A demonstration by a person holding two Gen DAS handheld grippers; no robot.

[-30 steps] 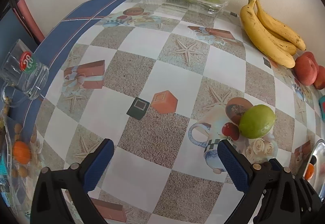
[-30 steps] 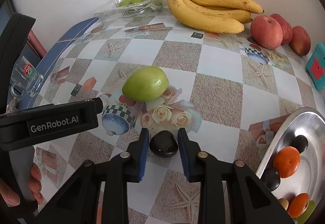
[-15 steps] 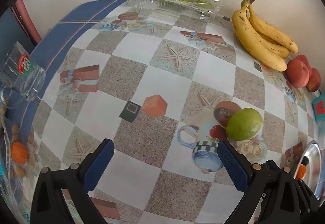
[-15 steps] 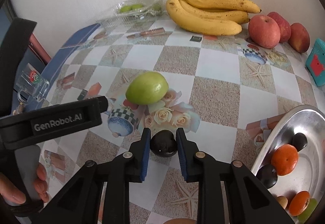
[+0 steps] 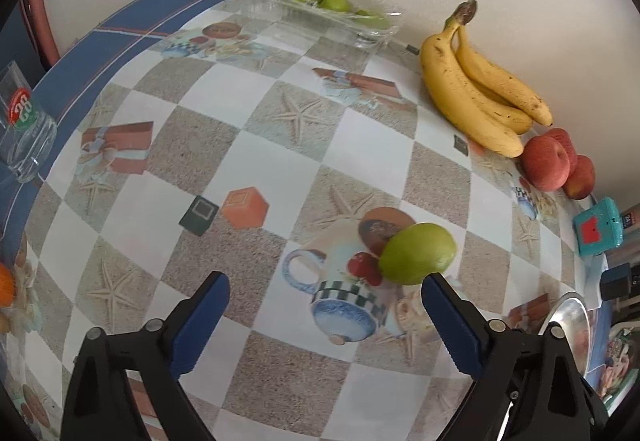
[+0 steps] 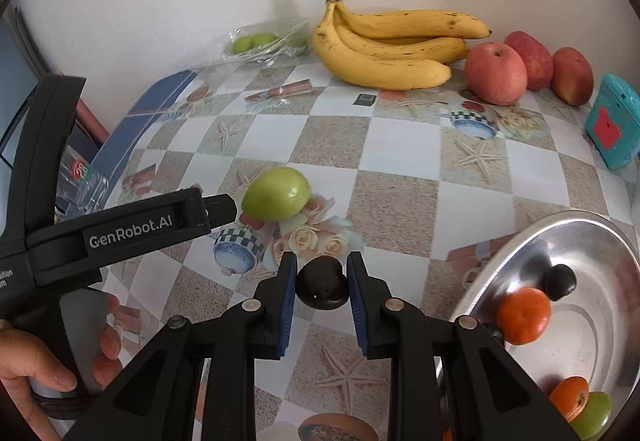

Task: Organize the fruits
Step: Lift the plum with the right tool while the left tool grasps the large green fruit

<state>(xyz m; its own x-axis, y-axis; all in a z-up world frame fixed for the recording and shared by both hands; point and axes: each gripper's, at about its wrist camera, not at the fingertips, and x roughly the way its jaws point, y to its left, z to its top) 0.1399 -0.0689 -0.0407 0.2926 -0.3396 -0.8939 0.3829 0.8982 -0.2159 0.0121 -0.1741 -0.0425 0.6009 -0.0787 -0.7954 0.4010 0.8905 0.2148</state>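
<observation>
The right tool (image 6: 322,275) is clamped on a small dark round fruit (image 6: 321,283) above the bench (image 6: 400,145) beside the half-cut-off steel bowl (image 6: 520,241), while the left tool (image 5: 324,305), jaws wide and just narrowing, empty, stands beside the green oval fruit (image 5: 417,252).

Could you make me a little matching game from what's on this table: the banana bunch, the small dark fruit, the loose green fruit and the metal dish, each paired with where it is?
Things:
1. banana bunch
2. small dark fruit
3. loose green fruit
4. metal dish

Places:
A. alone on the patterned tablecloth, mid-table
B. by the wall, next to the red apples
C. pinched in the right gripper
D. at the table's right edge, holding orange and dark fruits

Pairs: 1-B, 2-C, 3-A, 4-D
</observation>
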